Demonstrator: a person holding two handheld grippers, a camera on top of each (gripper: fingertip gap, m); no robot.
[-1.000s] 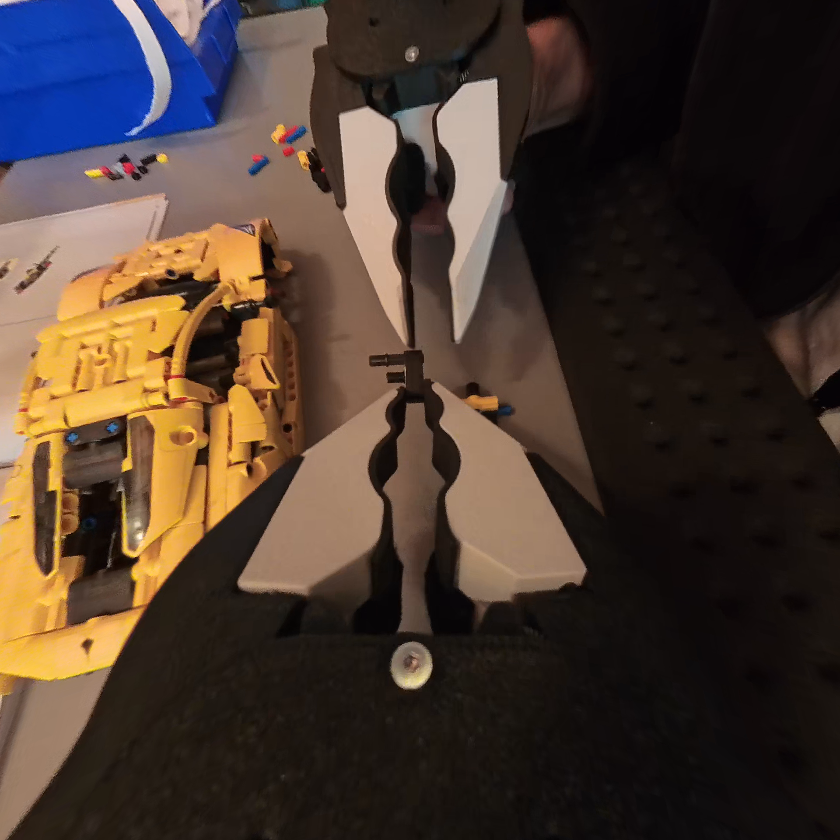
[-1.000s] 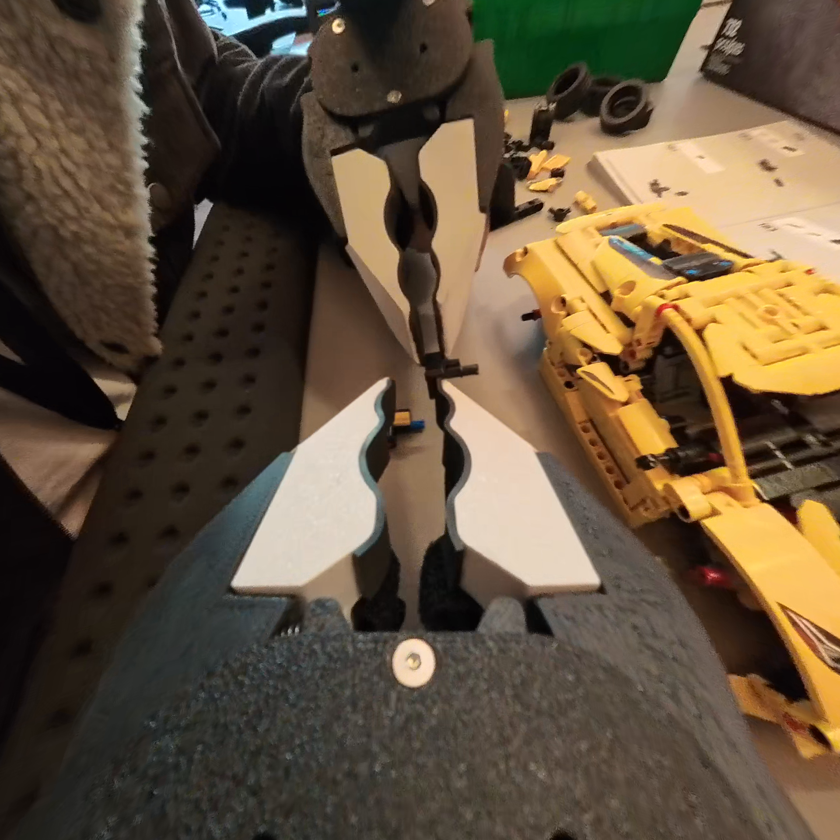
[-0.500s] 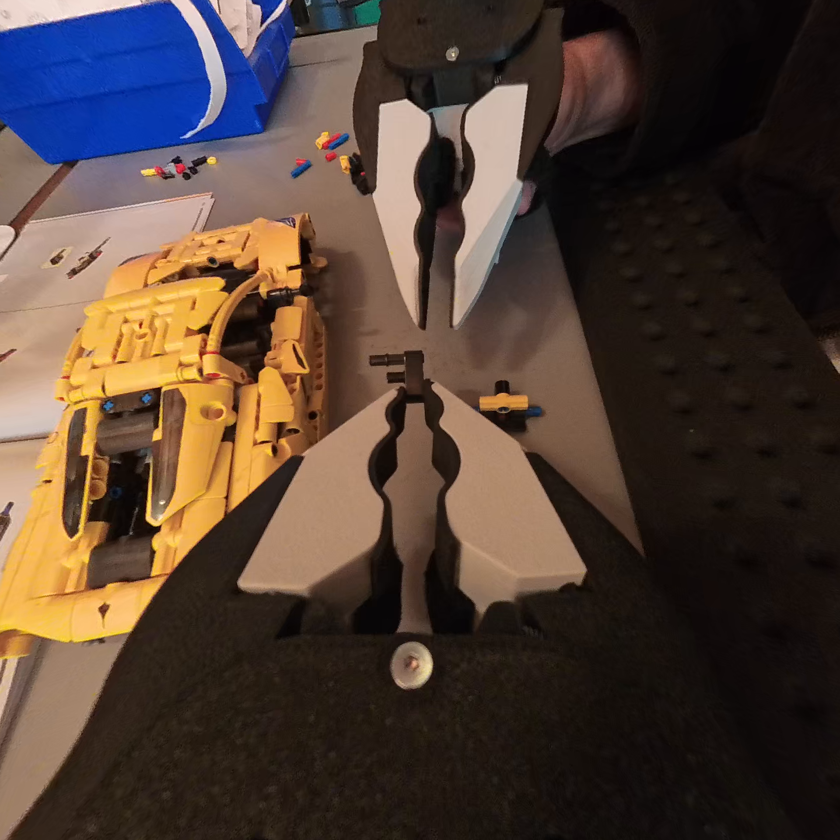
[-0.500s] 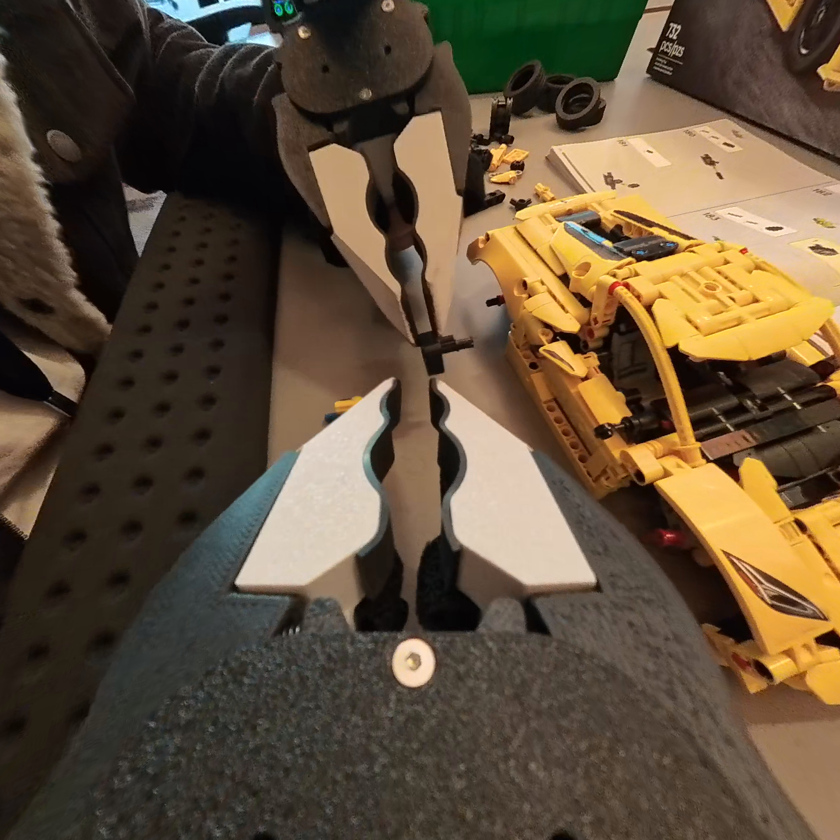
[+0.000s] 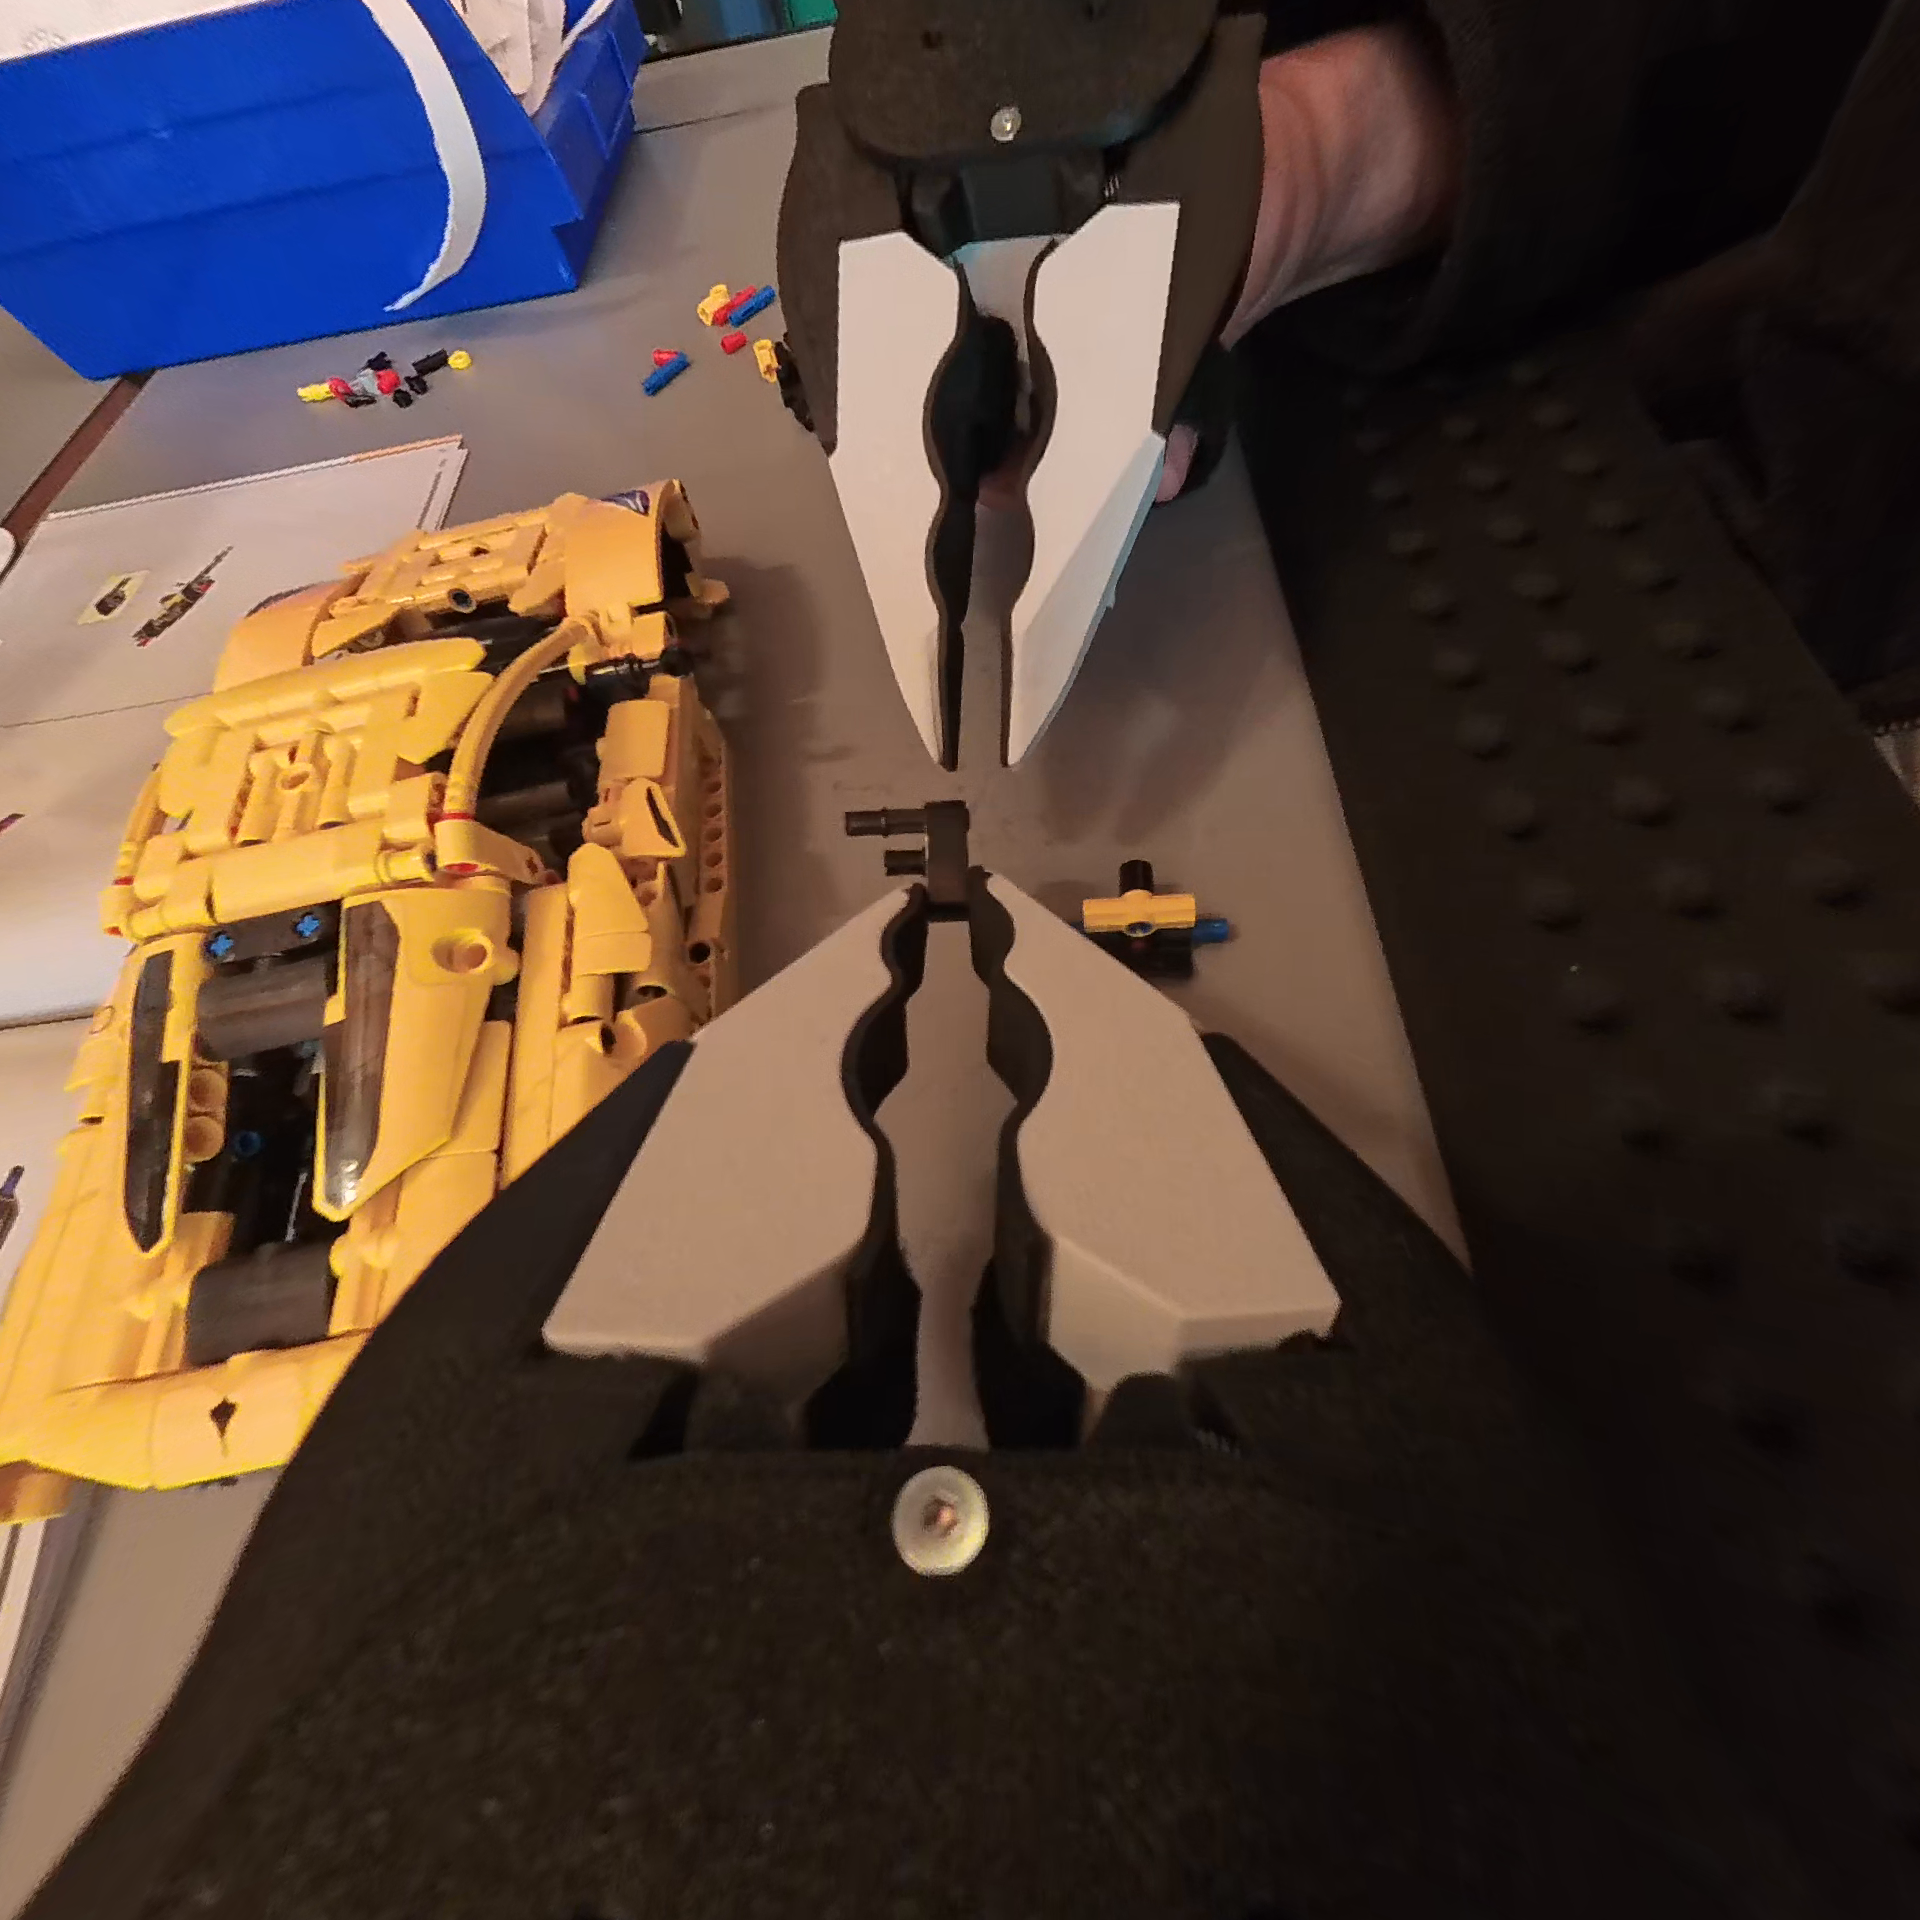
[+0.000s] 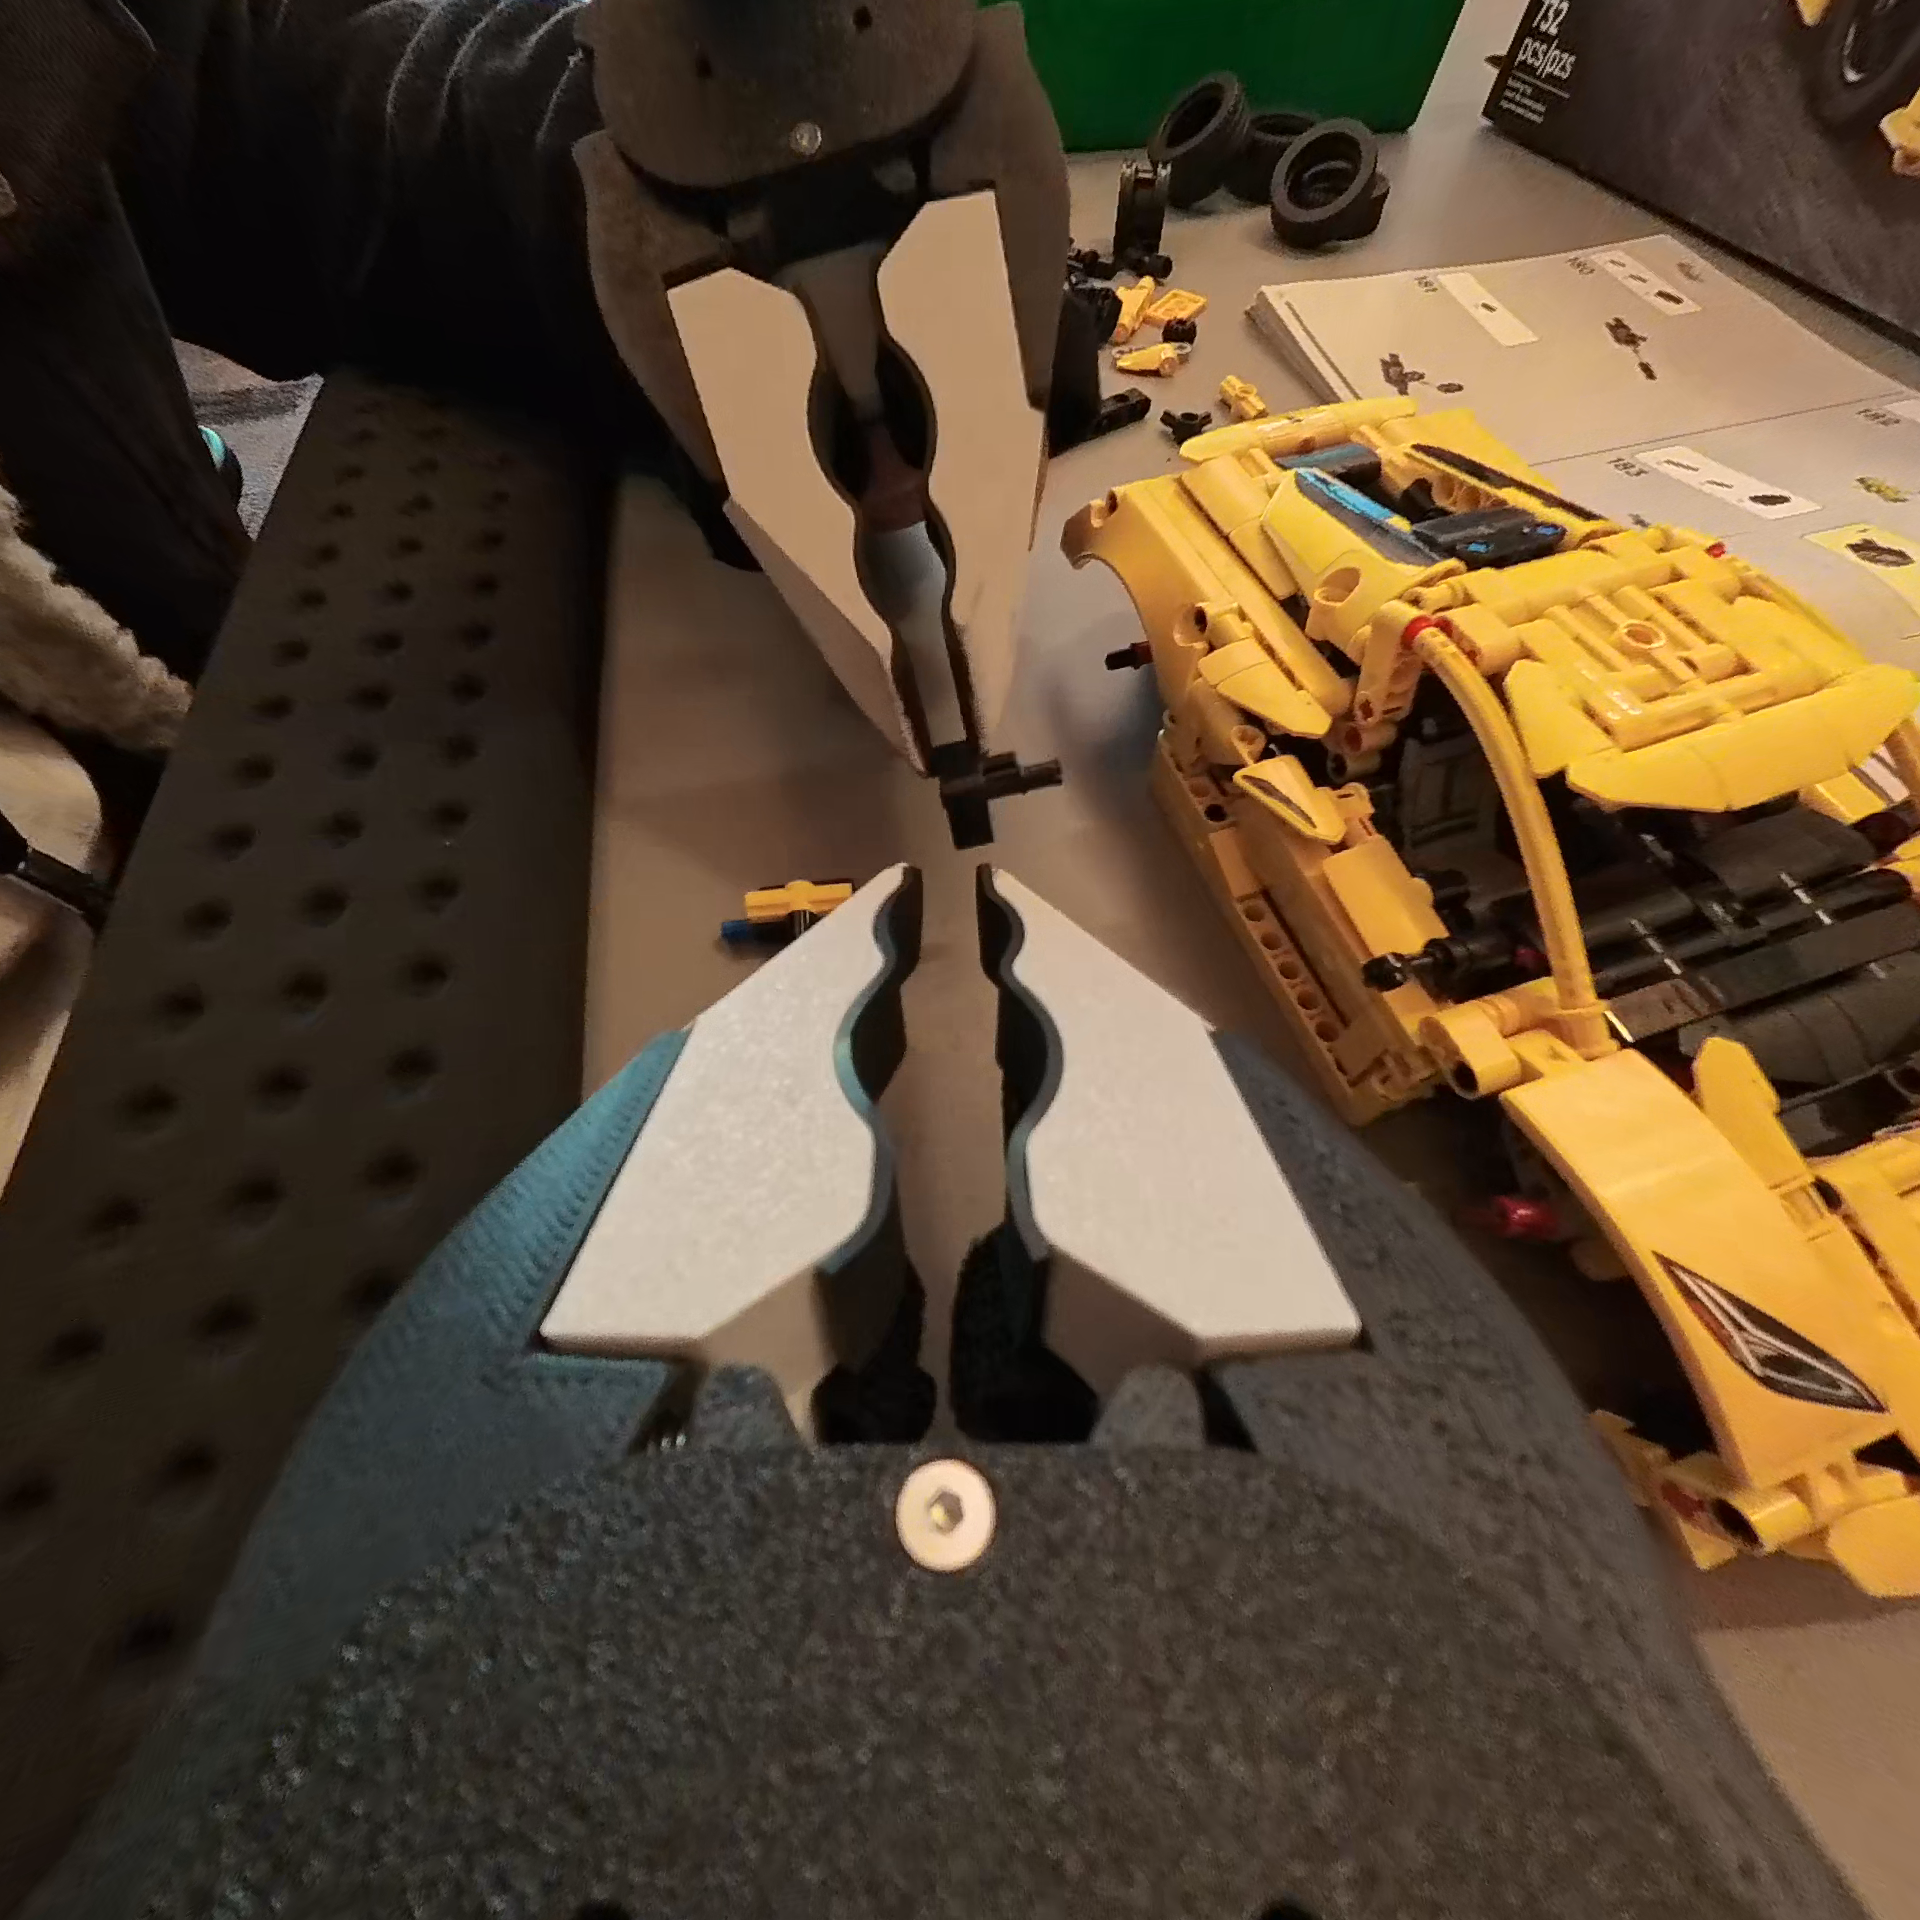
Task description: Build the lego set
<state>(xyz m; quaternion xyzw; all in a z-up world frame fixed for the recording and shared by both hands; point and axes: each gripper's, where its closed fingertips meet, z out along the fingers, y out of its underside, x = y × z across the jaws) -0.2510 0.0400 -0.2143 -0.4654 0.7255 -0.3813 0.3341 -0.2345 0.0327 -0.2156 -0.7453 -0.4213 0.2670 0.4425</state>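
Grey and evenly lit, the surface (image 5: 790, 197) carries a half-built yellow lego car (image 5: 364, 987), with a dark perforated mat (image 6: 312, 831) running along its edge. The left gripper (image 5: 943, 894) has its fingers pressed onto a small black connector piece (image 5: 940, 847), which juts out past the tips with a short pin pointing towards the car. Directly ahead of it, tip to tip but not touching, the right gripper (image 5: 977, 753) has its fingers parted by a narrow gap with nothing between them. In the right wrist view the same black piece (image 6: 982, 795) hangs just beyond the right gripper's fingertips (image 6: 894, 894), apart from them.

Just to one side of the left fingers, away from the car, a small yellow, black and blue sub-assembly (image 5: 1143, 920) lies on the surface near the mat. The car sits on the other side of both pairs of fingers, partly over open instruction pages (image 6: 1558, 312). Beyond the right gripper a blue bin (image 5: 260, 177) stands, with loose red, yellow and blue pins (image 5: 727, 322) scattered before it. Beyond the left gripper lie black tyres (image 6: 1320, 187), small yellow and black parts (image 6: 1153, 322) and a green box (image 6: 1226, 73).
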